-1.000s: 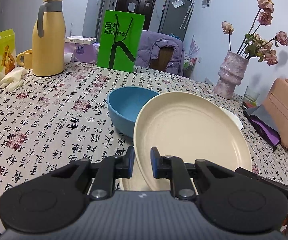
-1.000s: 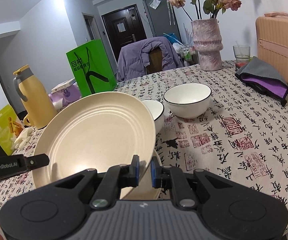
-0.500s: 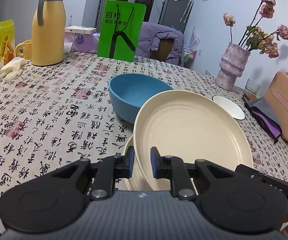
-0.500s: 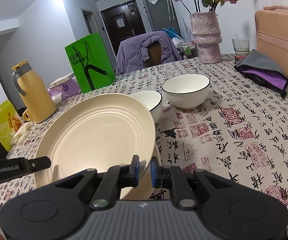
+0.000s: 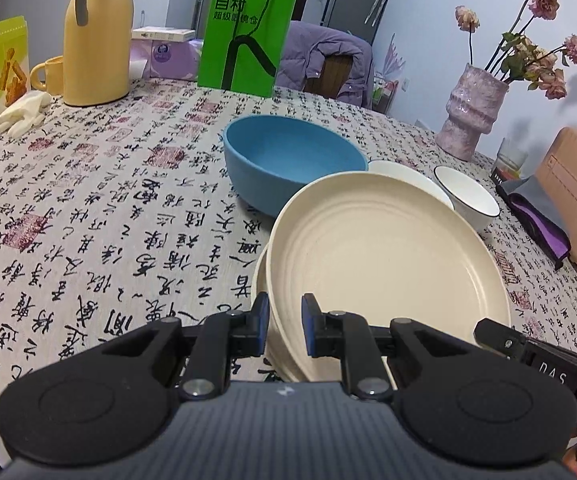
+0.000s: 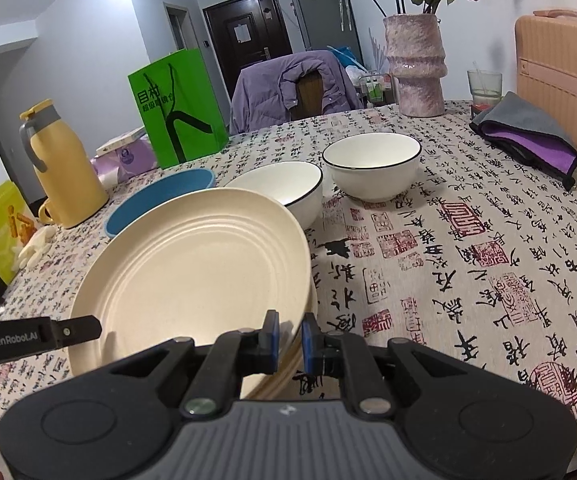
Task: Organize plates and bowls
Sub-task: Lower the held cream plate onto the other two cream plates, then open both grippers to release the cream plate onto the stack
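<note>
Both grippers hold one cream plate [image 5: 388, 264] by its near rim. My left gripper [image 5: 284, 326] is shut on its left edge, and my right gripper [image 6: 288, 336] is shut on its right edge. The plate [image 6: 200, 272] tilts up slightly over a second cream plate [image 5: 262, 280] lying on the tablecloth, whose rim [image 6: 313, 300] peeks out beneath. Behind sit a blue bowl [image 5: 292, 160] and two white bowls with black rims [image 6: 284, 184] [image 6: 372, 160], all upright.
Yellow thermos [image 5: 96, 40], green paper bag [image 5: 248, 36] and white gloves [image 5: 20, 114] stand at the back left. At the right are a pink vase with flowers [image 5: 472, 120], a glass [image 6: 484, 86], a folded grey-purple cloth [image 6: 528, 136] and a pink case [image 6: 568, 88].
The held plate has tipped flatter and come down toward the plate beneath it. The bowls behind now show over its far rim. Both grips are unchanged.
</note>
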The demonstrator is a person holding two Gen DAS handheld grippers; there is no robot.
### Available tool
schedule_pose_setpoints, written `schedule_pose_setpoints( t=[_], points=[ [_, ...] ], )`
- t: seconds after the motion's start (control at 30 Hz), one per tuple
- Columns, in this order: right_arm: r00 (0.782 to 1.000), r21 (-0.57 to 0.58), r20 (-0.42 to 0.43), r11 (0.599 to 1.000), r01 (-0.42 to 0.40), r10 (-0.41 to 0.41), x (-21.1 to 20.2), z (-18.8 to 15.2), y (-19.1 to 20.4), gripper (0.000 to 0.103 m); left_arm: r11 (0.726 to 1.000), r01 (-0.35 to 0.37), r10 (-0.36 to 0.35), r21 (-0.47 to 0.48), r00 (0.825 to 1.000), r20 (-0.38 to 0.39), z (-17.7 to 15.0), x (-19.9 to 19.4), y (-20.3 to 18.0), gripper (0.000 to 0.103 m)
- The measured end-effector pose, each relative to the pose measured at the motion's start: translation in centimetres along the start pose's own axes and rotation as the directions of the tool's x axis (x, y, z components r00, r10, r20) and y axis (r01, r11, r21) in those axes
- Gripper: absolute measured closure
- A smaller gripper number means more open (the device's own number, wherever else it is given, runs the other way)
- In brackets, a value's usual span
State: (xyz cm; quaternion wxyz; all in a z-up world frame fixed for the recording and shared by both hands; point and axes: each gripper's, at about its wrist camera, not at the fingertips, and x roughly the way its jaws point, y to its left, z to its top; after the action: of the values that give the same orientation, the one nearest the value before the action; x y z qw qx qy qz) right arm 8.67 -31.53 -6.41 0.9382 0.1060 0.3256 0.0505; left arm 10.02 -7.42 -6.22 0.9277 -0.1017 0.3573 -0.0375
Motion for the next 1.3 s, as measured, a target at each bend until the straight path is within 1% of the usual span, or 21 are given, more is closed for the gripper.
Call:
schedule_pose_setpoints(
  t=[0.1,0.43,0.73,1.0,1.1,1.3],
  points=[
    [1.000,-0.023,0.000,1.000,0.015,-0.015,0.0,0.0,0.4,0.091,1.000,-0.001,0.001,0.000,1.000,-0.012,-0.1,0.1,0.1,0.086],
    [0.998,-0.091,0.001,0.993,0.070,-0.070,0.2,-0.6,1.4,0.089,1.000,0.000,0.000,0.017,1.000,-0.013,-0.2,0.0,0.1,0.086],
    [0.996,-0.120,0.014,0.989,0.086,-0.085,0.4,-0.7,1.7,0.088,0.999,0.002,-0.002,0.039,1.000,-0.005,-0.3,0.2,-0.1,0.085],
    [0.997,-0.120,0.015,0.990,0.079,-0.078,0.4,-0.8,1.6,0.088,0.999,0.006,-0.005,0.048,1.000,-0.016,-0.1,0.2,0.1,0.084],
    [0.997,-0.120,0.018,0.990,0.078,-0.076,0.3,-0.8,1.6,0.086,0.999,0.003,-0.002,0.042,1.000,-0.025,-0.1,0.4,0.3,0.084],
    [0.997,-0.130,0.023,0.988,0.079,-0.077,0.5,-0.9,1.7,0.086,0.998,-0.003,0.004,0.058,1.000,-0.014,-0.2,0.6,0.3,0.084]
  ],
)
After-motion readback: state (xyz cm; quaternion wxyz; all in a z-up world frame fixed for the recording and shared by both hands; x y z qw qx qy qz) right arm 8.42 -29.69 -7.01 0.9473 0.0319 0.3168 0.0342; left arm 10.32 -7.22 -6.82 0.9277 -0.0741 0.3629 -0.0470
